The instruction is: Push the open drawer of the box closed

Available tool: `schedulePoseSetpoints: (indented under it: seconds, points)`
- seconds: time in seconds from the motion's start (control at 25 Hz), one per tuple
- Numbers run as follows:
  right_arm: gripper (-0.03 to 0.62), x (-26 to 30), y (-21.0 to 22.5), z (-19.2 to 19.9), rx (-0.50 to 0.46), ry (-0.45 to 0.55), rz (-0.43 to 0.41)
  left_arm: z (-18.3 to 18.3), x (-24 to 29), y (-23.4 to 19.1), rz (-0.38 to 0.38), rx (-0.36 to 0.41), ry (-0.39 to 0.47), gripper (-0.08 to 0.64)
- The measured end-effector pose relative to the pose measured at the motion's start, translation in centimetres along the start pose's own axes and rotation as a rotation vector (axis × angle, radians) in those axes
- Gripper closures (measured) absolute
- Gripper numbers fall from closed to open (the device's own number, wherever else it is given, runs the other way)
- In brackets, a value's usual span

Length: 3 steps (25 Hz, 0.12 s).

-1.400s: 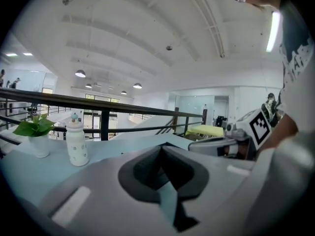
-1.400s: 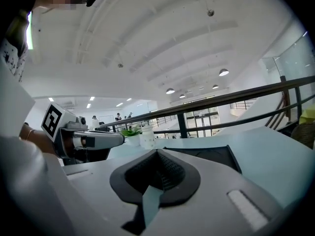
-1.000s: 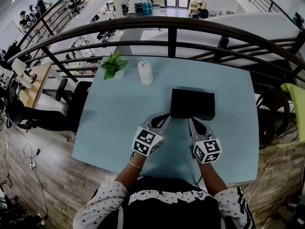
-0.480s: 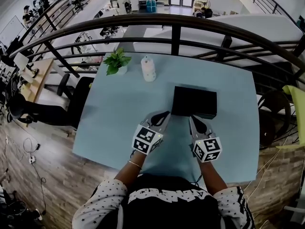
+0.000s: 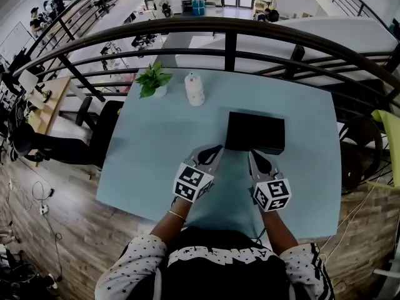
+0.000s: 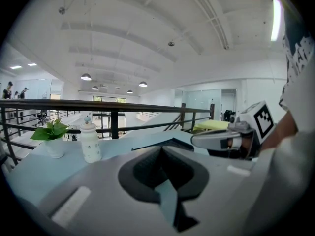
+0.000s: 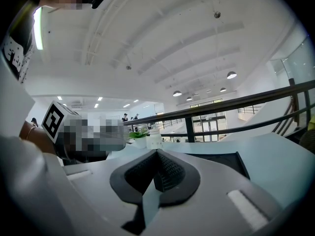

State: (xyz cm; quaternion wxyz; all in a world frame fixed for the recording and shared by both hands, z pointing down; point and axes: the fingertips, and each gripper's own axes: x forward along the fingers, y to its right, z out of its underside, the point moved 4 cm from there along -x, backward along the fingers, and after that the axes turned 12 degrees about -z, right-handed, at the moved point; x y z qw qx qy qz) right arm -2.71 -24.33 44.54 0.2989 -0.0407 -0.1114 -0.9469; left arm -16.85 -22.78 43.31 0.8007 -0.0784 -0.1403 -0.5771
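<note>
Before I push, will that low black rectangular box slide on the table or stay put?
The low black rectangular box sits flat on the smooth pale-blue table, so it may slide rather than tip. It looks rigid, unlikely to buckle. With the left gripper and right gripper spaced along its near side, it should move straight, not twist.

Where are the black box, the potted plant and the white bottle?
black box (image 5: 255, 132), head view, its top face.
potted plant (image 5: 153, 79), head view, its leaves.
white bottle (image 5: 194, 91), head view, its body.
</note>
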Motion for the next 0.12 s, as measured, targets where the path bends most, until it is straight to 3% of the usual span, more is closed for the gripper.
schedulePoseSetpoints:
  seconds: [0.12]
  points:
    - [0.591, -0.24, -0.07, 0.14, -0.001, -0.006, 0.001, 0.00, -0.24, 0.17, -0.002, 0.000, 0.001, 0.560]
